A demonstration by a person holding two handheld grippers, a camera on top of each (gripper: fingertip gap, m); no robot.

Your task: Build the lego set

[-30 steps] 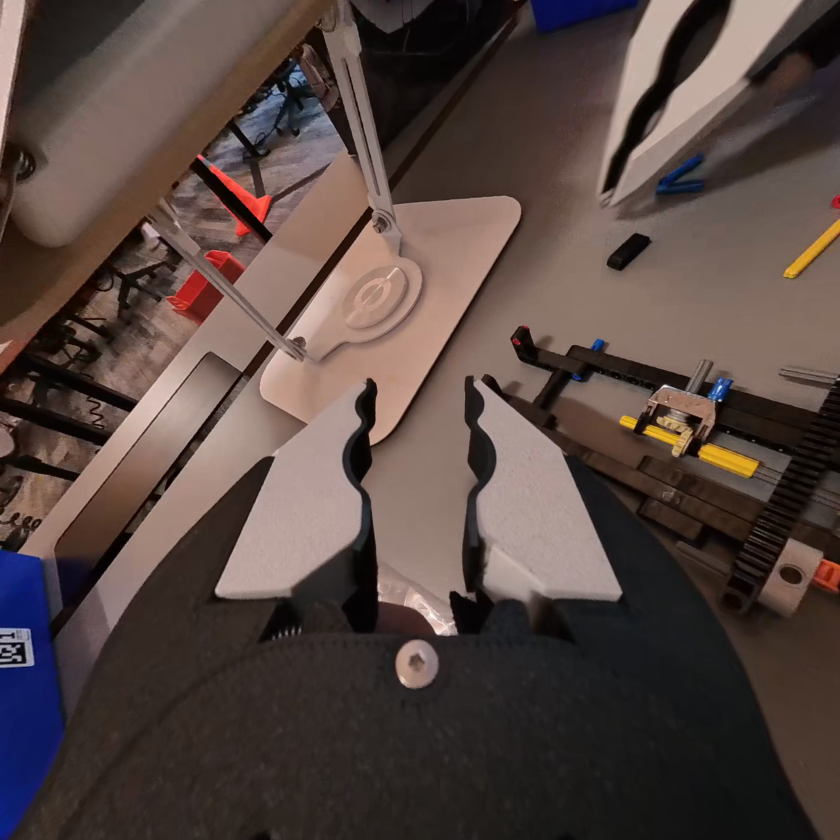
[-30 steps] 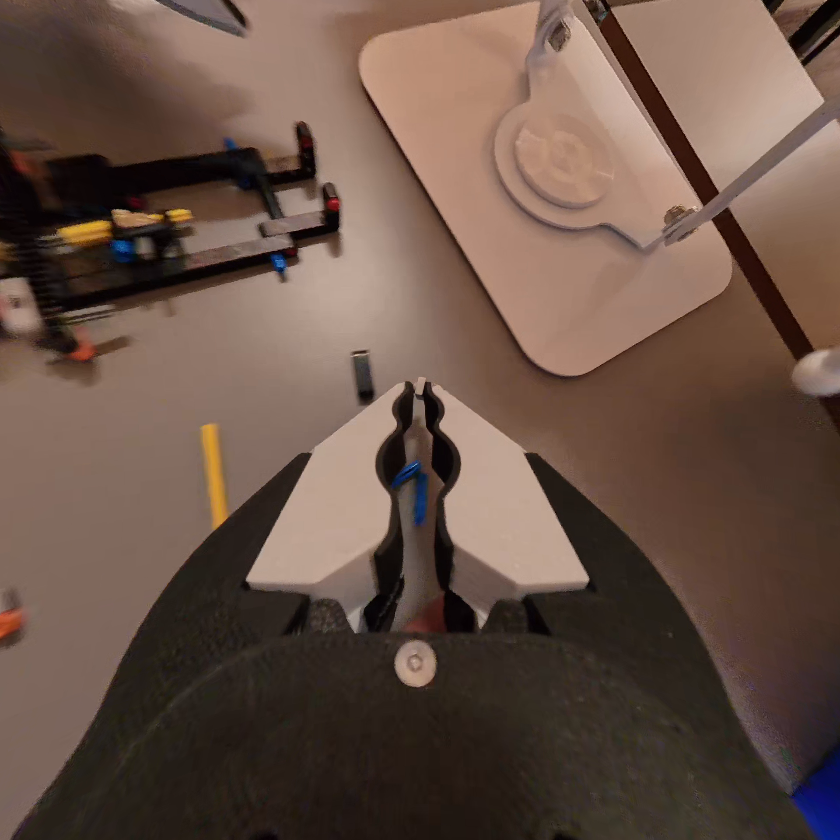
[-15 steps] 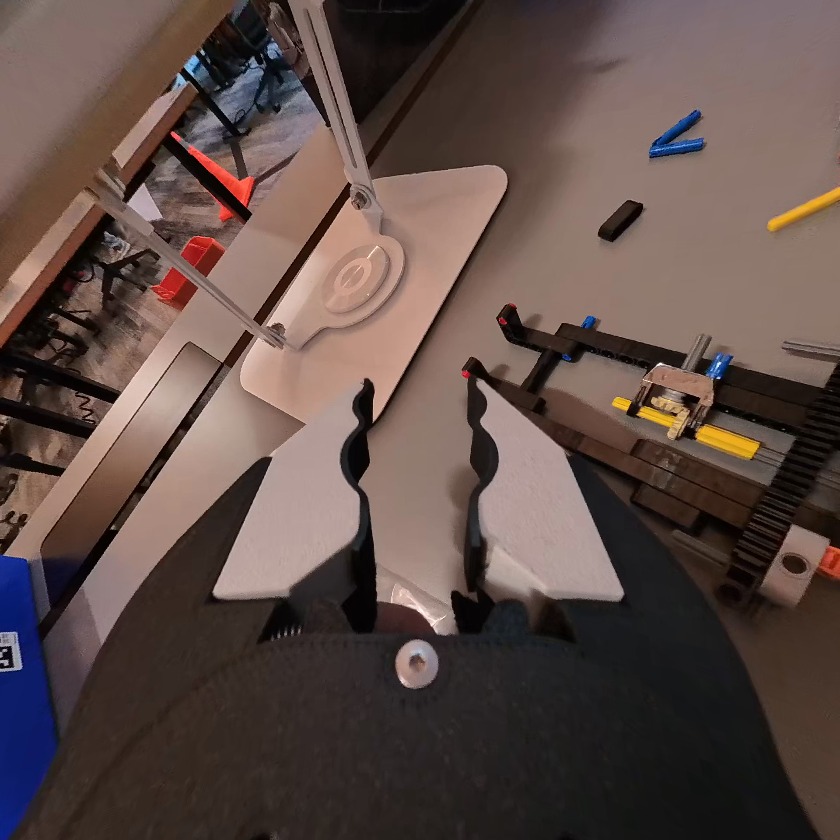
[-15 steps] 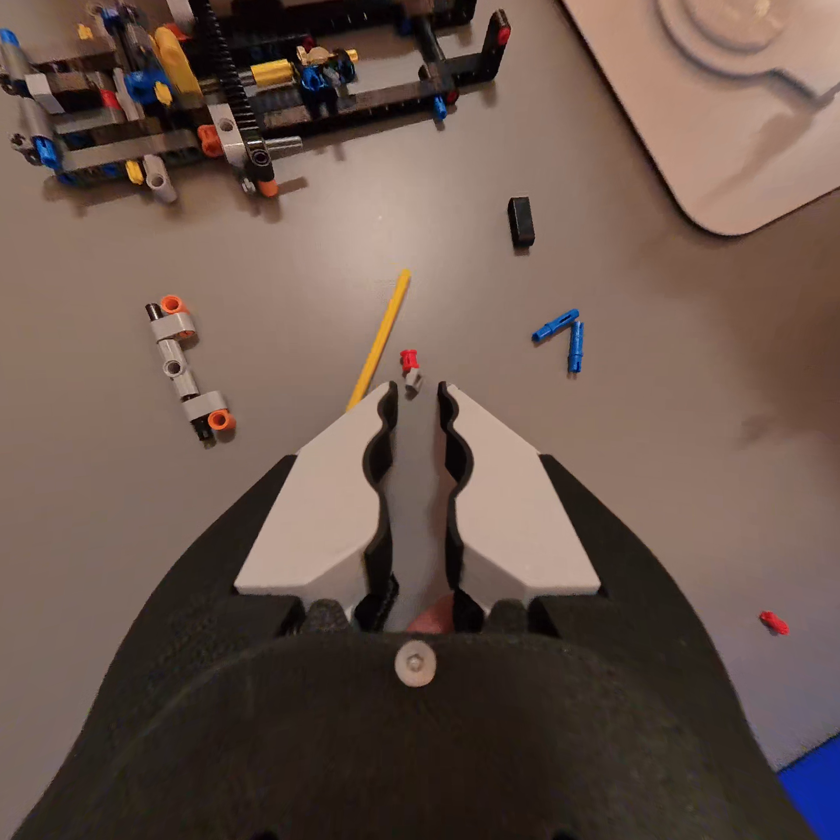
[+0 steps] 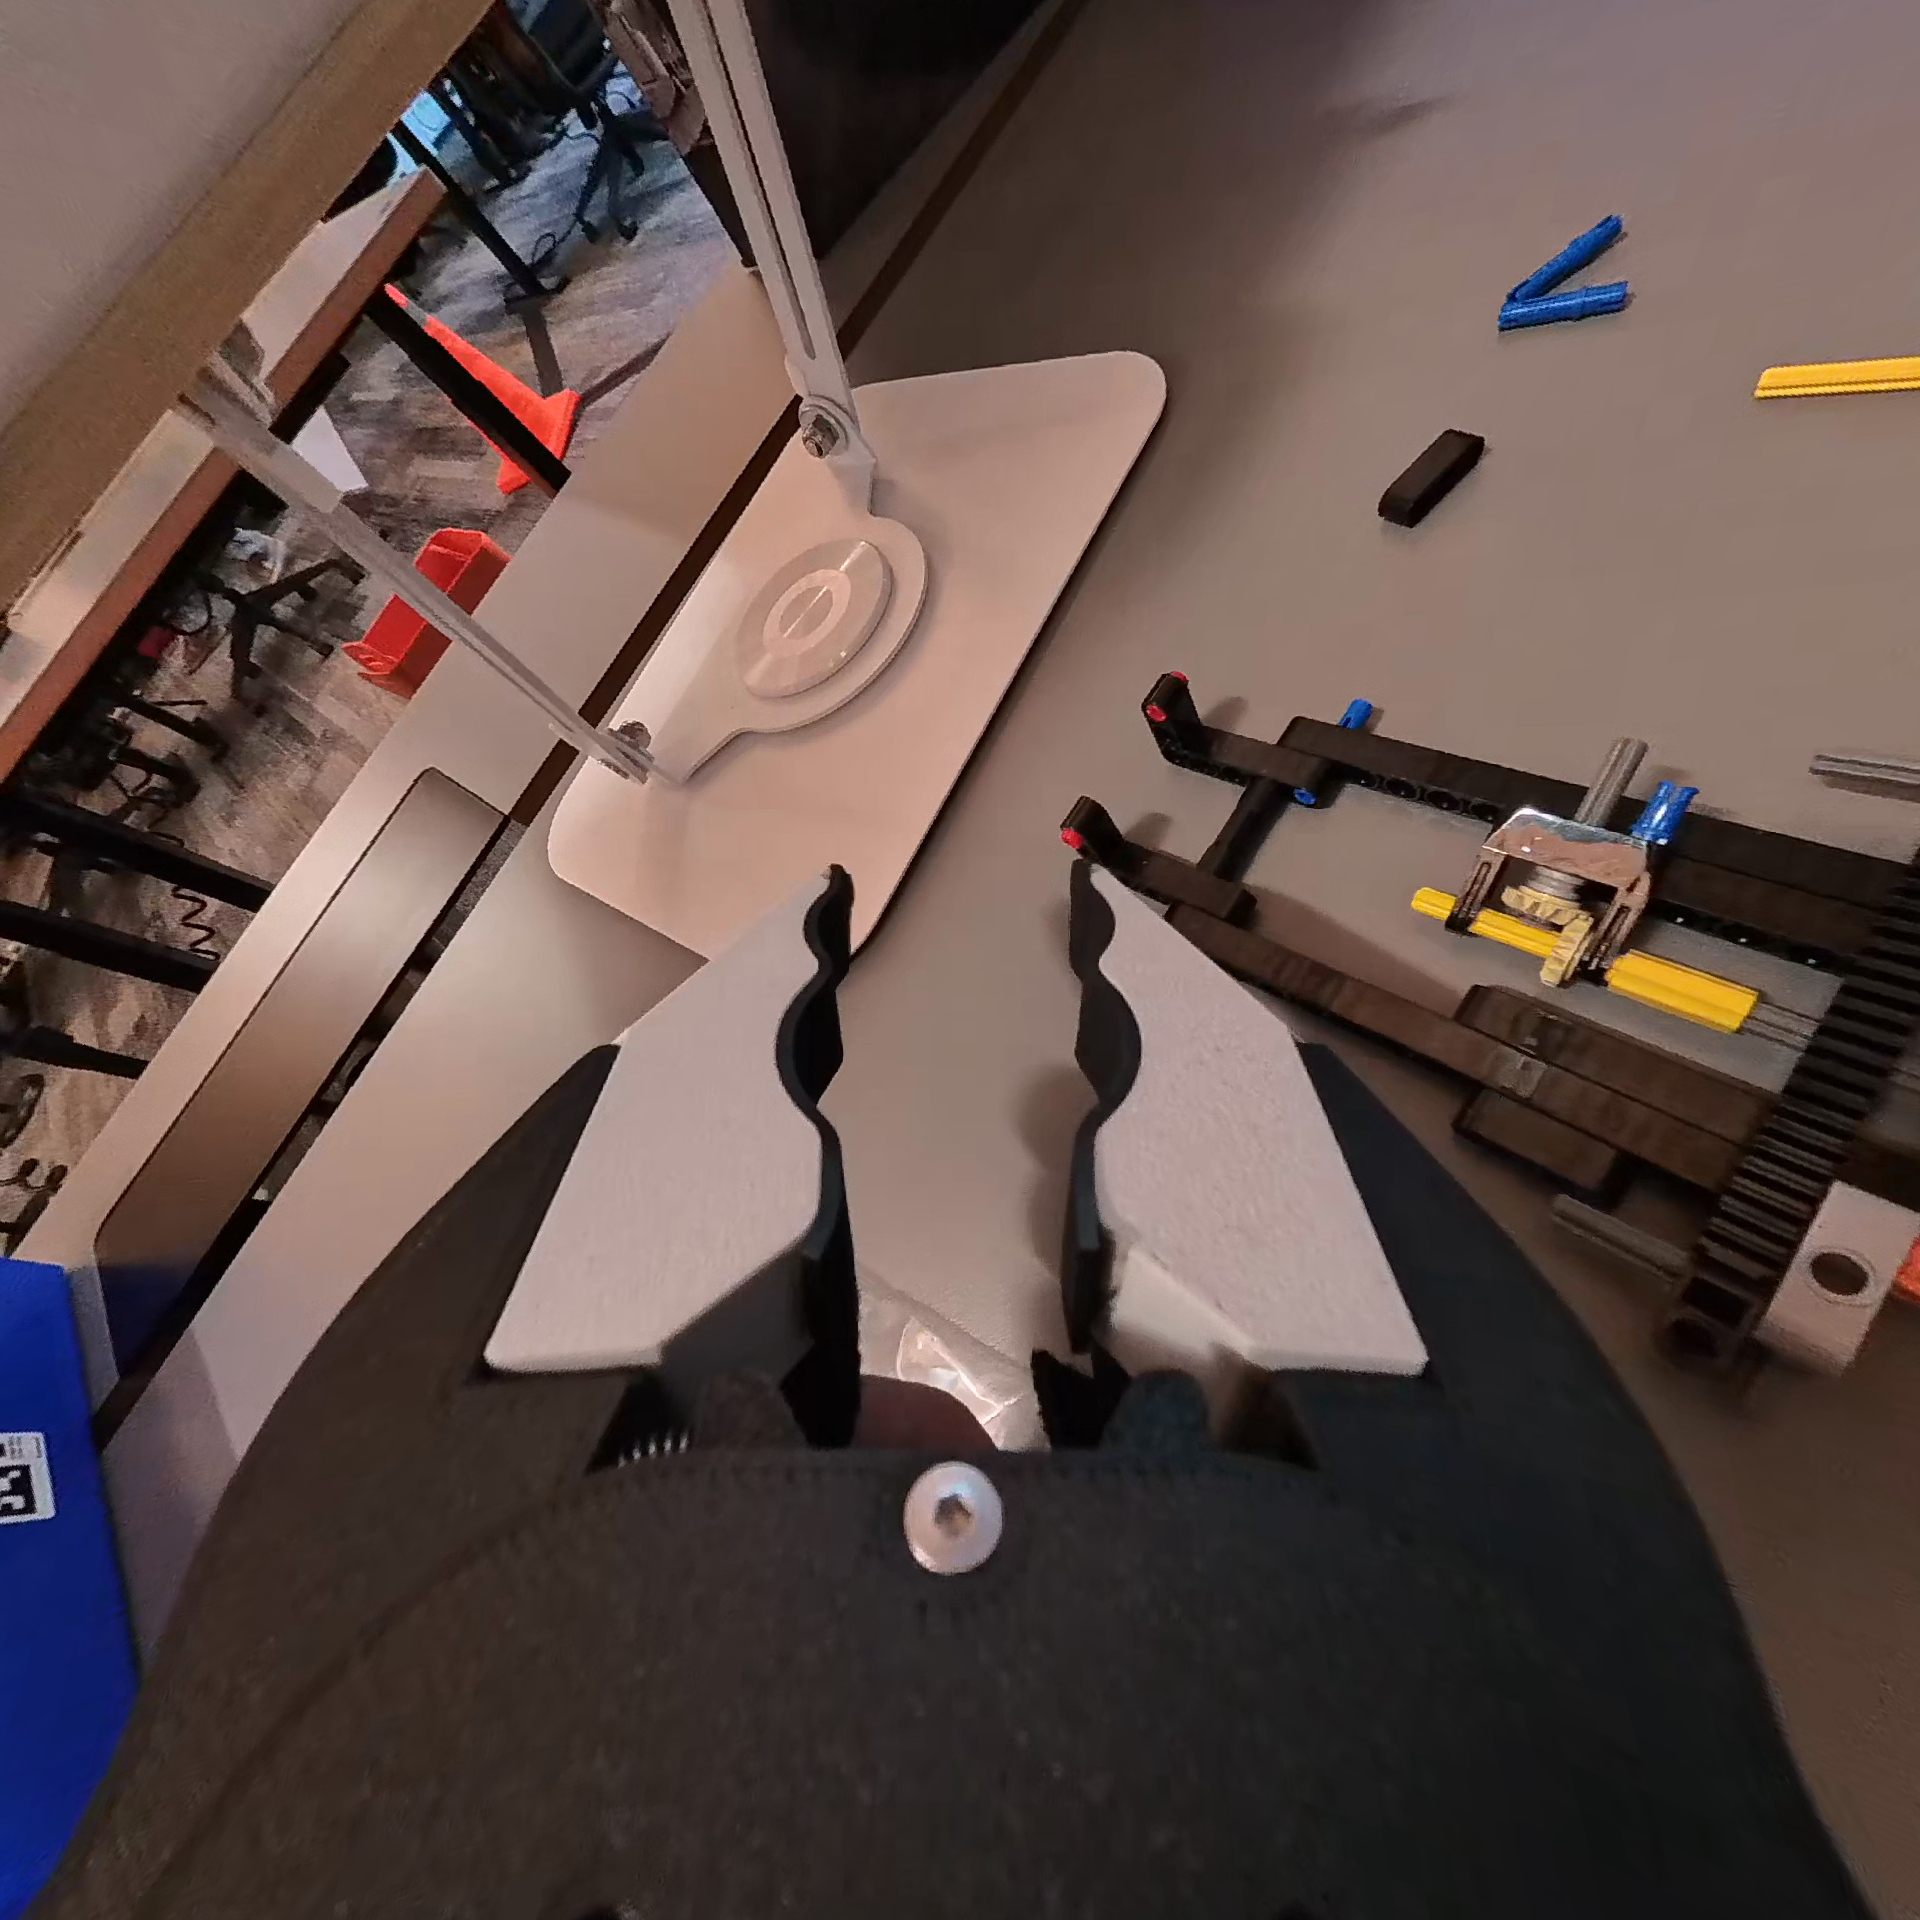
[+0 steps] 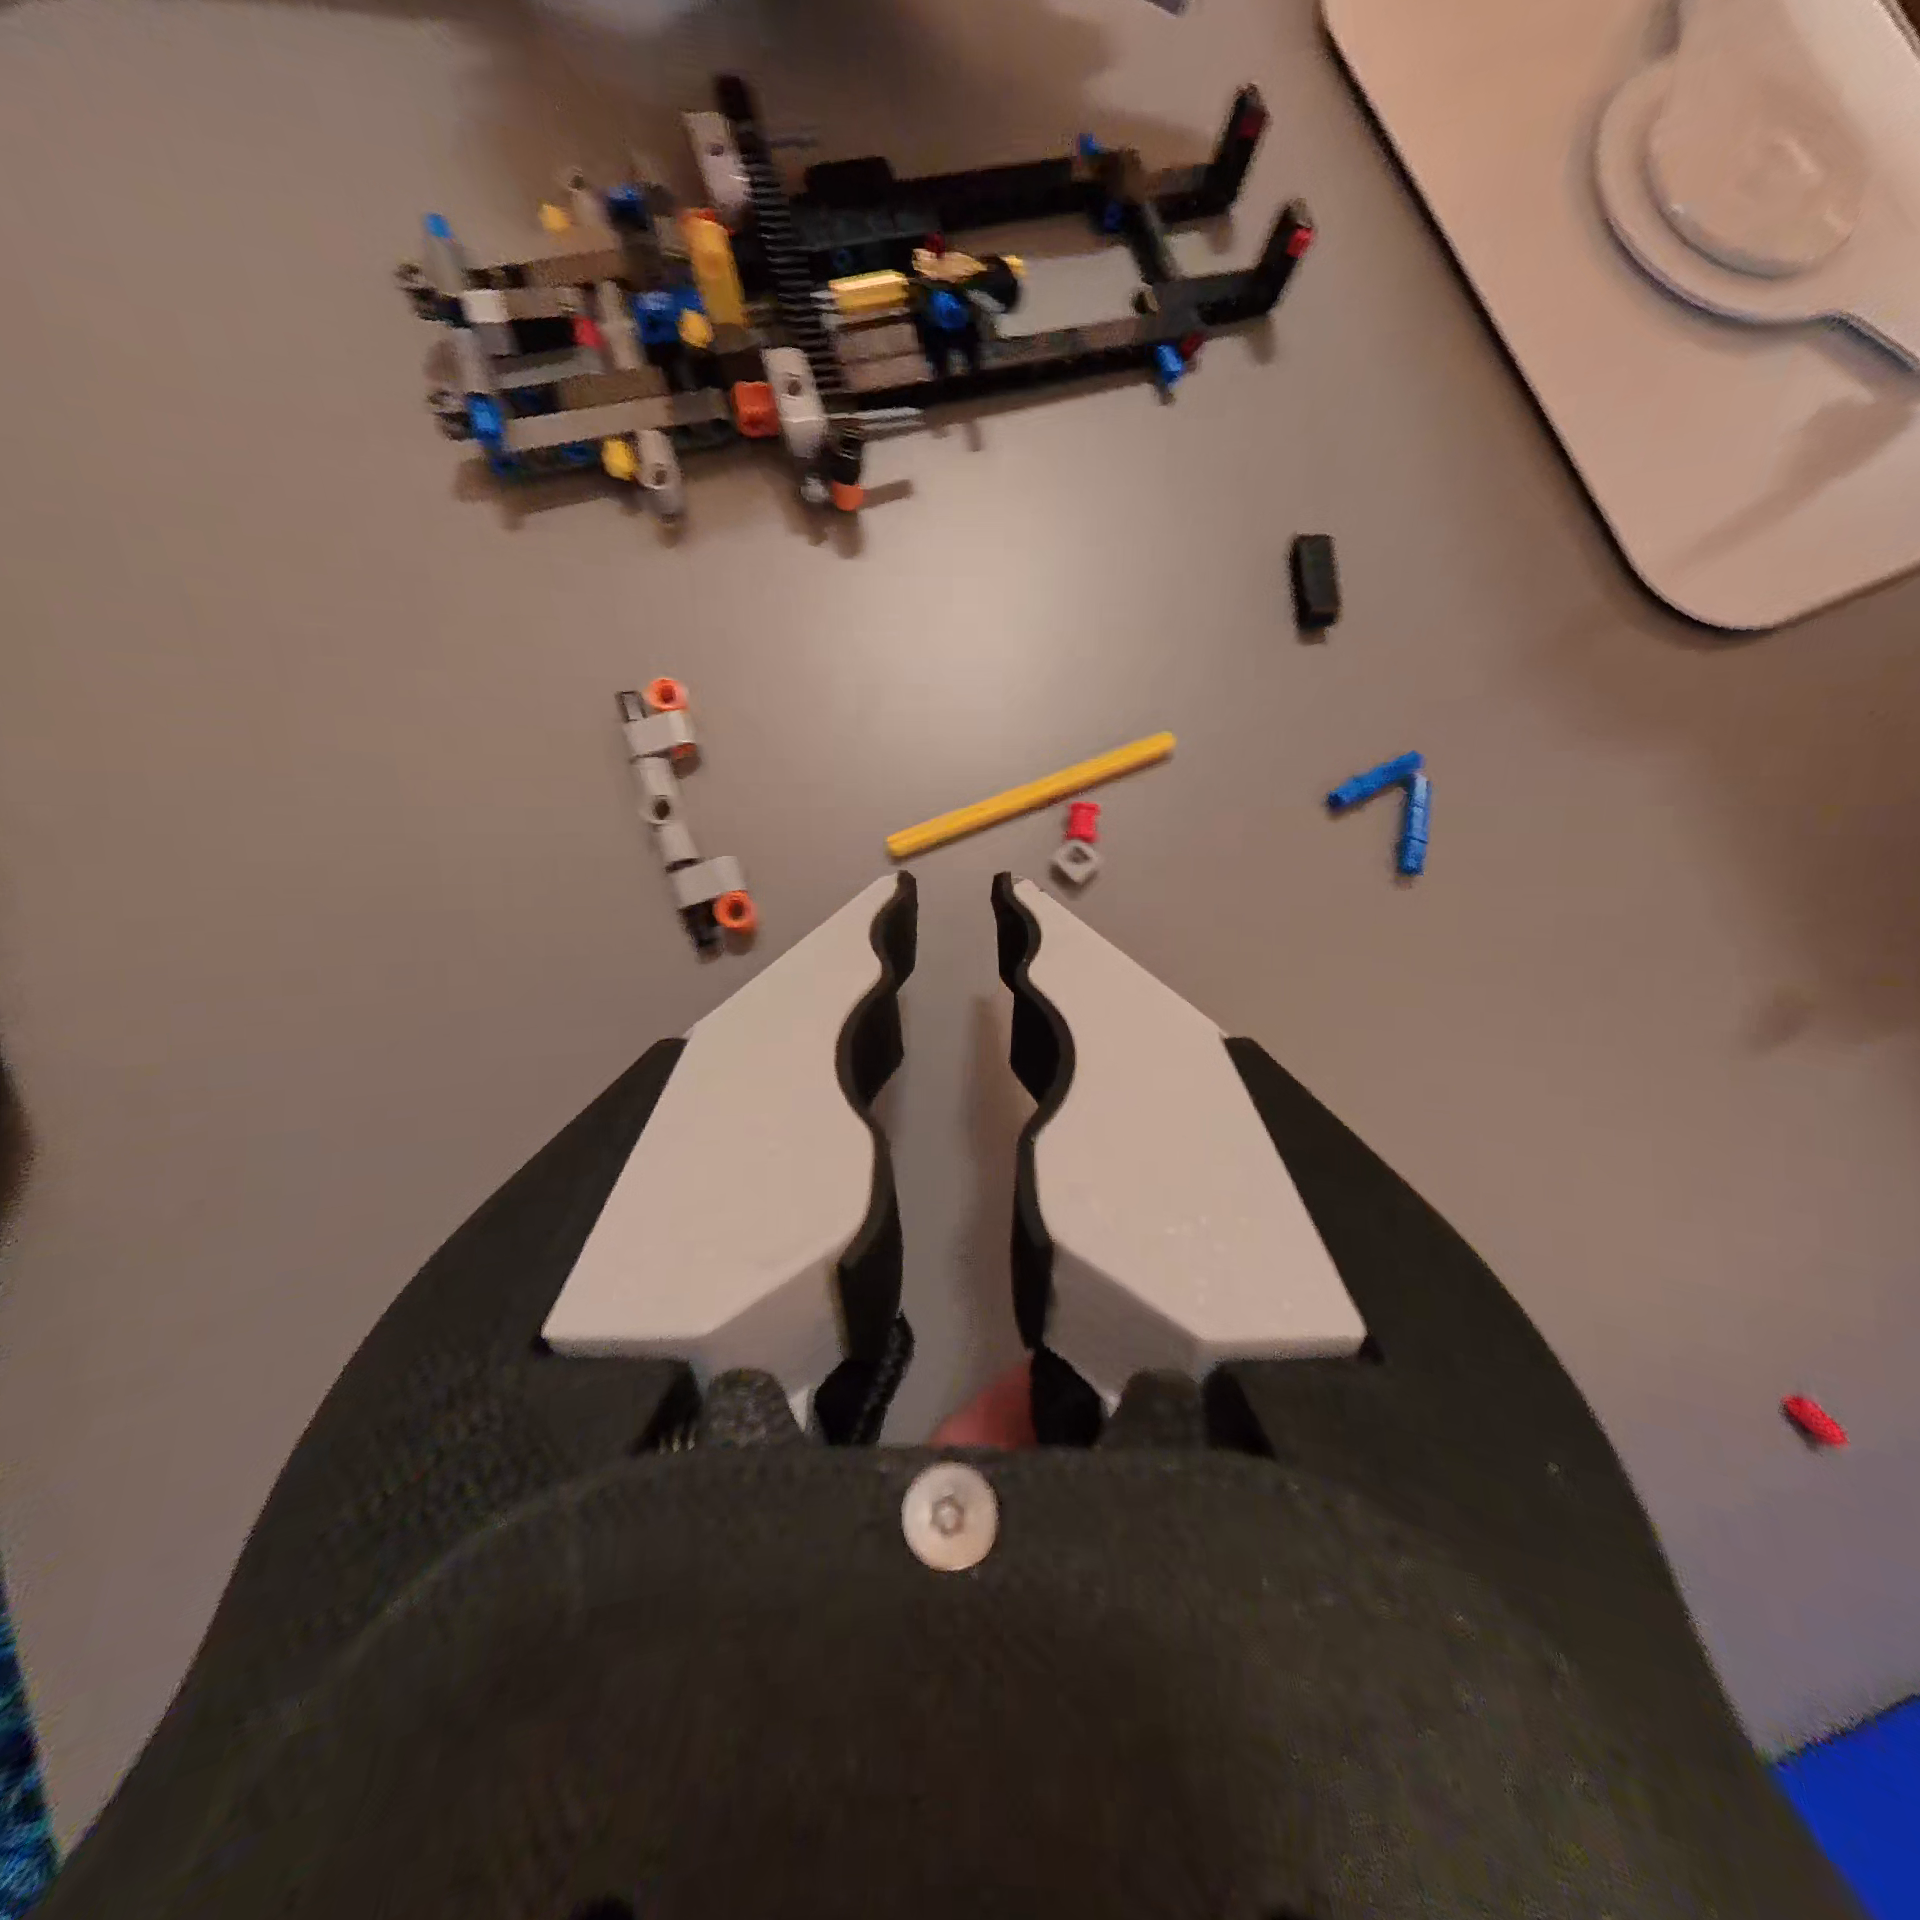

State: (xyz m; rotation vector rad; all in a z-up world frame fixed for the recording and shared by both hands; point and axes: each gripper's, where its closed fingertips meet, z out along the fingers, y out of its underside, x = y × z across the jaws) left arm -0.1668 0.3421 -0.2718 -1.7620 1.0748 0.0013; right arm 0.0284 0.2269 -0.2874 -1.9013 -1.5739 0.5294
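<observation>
Left wrist view. Left claw (image 5: 956, 883) stands open with nothing between its fingers, above the grey tabletop (image 5: 1351, 208). Landmark: the partly built lego frame (image 5: 1558, 997), lying flat on the tabletop to the right of the claw. The right fingertip sits just beside the frame's near black arm with the red pin. On the frame: a yellow axle (image 5: 1621, 966) under a shiny metal-coloured bracket (image 5: 1558, 852), and a black toothed rack (image 5: 1808, 1122) running across its right end. Left of the frame, a white stand base (image 5: 935, 623) with thin white struts rising from it. Beyond the frame, loose on the tabletop: a small black piece (image 5: 1430, 478), two blue pins (image 5: 1558, 286) in a V, and the end of a yellow rod (image 5: 1839, 376) at the picture's edge.

Right wrist view. Right claw (image 6: 954, 883) is open too, empty, its gap narrower. The lego frame (image 6: 852, 301) lies well beyond the claw, blurred. Between the frame and the claw: a yellow rod (image 6: 1029, 795), a small red piece (image 6: 1083, 821) and a grey piece (image 6: 1076, 862) just beside the right fingertip, and a grey linkage with orange ends (image 6: 681, 810) to the left. Right of these, two blue pins (image 6: 1387, 805); a black piece (image 6: 1313, 580) nearer the frame. A lone red pin (image 6: 1813, 1420) lies far right, well apart. The white stand base (image 6: 1662, 364) fills the upper right corner.
</observation>
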